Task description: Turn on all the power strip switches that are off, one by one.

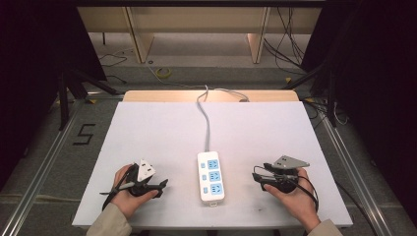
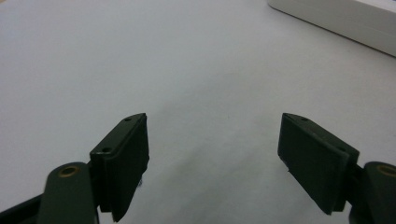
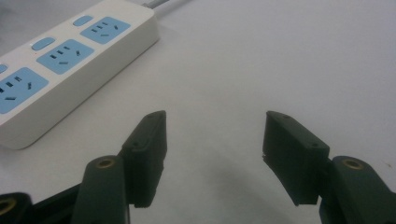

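A white power strip with three blue sockets lies on the white table top, near the front edge and between my two hands. My left gripper rests low at the strip's left, pointing toward it, and its jaws stand wide open over bare table. The strip's edge lies ahead of them at the upper right. My right gripper sits at the strip's right, open too, with nothing between its pads. In the right gripper view the strip lies ahead to the left, apart from the jaws.
The strip's grey cable runs from its far end across the table and over the back edge. Dark stands and loose cables sit on the floor around the table. A wooden frame stands behind it.
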### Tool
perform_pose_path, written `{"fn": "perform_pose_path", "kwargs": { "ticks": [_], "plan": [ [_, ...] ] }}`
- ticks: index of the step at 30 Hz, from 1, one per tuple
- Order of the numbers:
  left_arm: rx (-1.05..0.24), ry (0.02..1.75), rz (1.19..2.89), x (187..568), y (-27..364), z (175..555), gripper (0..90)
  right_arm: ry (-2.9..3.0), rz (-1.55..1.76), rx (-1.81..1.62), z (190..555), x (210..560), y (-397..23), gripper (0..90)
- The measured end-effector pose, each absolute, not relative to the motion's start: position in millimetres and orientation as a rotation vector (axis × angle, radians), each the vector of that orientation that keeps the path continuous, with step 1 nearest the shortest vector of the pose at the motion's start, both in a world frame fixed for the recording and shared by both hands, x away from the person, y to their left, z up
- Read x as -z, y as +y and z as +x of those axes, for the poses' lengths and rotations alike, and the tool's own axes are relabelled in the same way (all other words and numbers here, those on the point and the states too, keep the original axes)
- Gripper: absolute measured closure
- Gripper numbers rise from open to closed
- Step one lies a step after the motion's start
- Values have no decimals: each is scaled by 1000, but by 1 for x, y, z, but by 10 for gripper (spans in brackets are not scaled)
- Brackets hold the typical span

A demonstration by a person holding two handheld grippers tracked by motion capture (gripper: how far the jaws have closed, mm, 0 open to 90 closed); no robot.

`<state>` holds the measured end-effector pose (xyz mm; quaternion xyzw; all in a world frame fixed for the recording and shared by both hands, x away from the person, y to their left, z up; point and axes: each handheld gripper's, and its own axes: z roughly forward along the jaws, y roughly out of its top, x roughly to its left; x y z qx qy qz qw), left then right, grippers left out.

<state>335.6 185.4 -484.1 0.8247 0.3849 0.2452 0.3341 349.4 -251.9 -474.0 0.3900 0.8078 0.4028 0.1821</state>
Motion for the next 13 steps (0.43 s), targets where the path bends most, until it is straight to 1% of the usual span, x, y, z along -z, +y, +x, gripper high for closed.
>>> {"fn": "perform_pose_path", "kwargs": {
  "ticks": [13],
  "plan": [
    [-635, 1004, 2158, 486, 185, 338, 247, 2260, 1095, -1159, 349, 474, -254, 387]
  ]
}}
